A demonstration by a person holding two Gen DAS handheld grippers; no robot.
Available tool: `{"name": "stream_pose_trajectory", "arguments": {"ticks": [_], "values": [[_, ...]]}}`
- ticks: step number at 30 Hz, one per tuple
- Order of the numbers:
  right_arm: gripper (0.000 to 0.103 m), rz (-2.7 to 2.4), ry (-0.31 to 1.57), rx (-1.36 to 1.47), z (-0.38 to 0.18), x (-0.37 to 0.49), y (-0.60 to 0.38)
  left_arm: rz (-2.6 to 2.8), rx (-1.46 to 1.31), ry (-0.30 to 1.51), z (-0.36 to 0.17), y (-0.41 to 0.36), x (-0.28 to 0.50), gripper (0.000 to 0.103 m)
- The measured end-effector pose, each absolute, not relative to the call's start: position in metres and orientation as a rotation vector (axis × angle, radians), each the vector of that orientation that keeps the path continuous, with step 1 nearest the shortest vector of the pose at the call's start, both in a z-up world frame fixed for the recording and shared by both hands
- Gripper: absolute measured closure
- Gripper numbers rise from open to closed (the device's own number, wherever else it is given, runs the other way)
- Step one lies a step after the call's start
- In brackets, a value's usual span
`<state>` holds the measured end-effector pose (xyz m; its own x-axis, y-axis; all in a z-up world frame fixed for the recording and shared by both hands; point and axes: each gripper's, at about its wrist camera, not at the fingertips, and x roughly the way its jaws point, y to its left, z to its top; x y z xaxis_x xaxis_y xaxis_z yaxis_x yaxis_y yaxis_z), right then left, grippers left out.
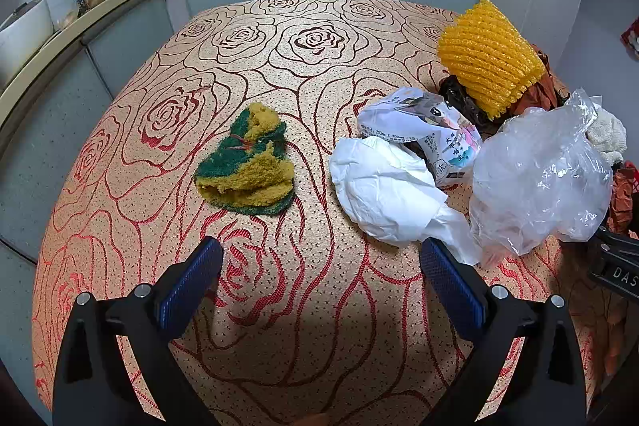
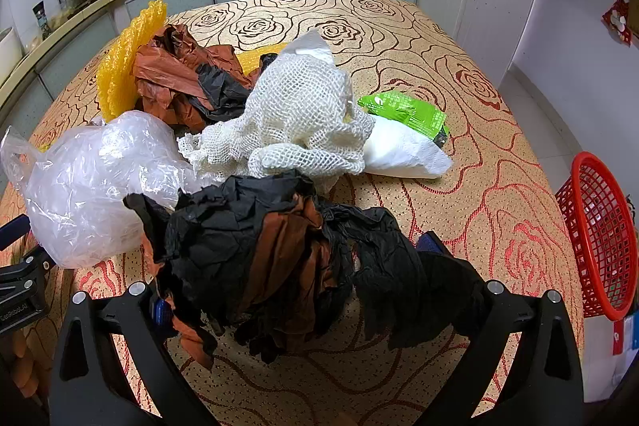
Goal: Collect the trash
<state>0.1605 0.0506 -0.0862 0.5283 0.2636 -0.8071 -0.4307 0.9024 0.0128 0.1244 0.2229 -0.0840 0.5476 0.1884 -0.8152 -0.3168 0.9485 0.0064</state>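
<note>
On the desk (image 1: 303, 74), covered with a rose-patterned cloth, trash lies spread: a green and yellow sponge cloth (image 1: 247, 162) sits alone to the left, beside it crumpled white paper (image 1: 383, 186), a printed wrapper (image 1: 435, 130), a clear plastic bag (image 1: 539, 170) and yellow foam netting (image 1: 487, 62). The left gripper (image 1: 319, 286) hovers above the cloth with its jaws wide apart, holding nothing. In front of the right gripper (image 2: 291, 290) hangs a crumpled black and brown plastic bag (image 2: 259, 258); the jaws are set around it, though I cannot tell whether they clamp it. Behind it lie white mesh netting (image 2: 295, 118), a green packet (image 2: 403, 110) and a white tissue (image 2: 403, 154). A red basket (image 2: 599, 234) stands off the desk's right edge
</note>
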Motion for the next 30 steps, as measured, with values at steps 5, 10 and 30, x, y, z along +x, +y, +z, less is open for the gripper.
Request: {"name": "stream_pose_trajectory", "arguments": {"ticks": [5, 10, 30], "values": [[0.006, 0.418, 0.926, -0.198, -0.0865, 0.1607, 0.0505, 0.3, -0.148, 0.946, -0.0841, 0.223, 0.1246, 0.007], [0.006, 0.418, 0.926, -0.198, -0.0864, 0.1606, 0.0507, 0.297, -0.147, 0.945, -0.0847, 0.2224, 0.1244, 0.007], [0.006, 0.418, 0.926, -0.197, -0.0865, 0.1607, 0.0504, 0.3, -0.142, 0.945, -0.0843, 0.2232, 0.1244, 0.006]]}}
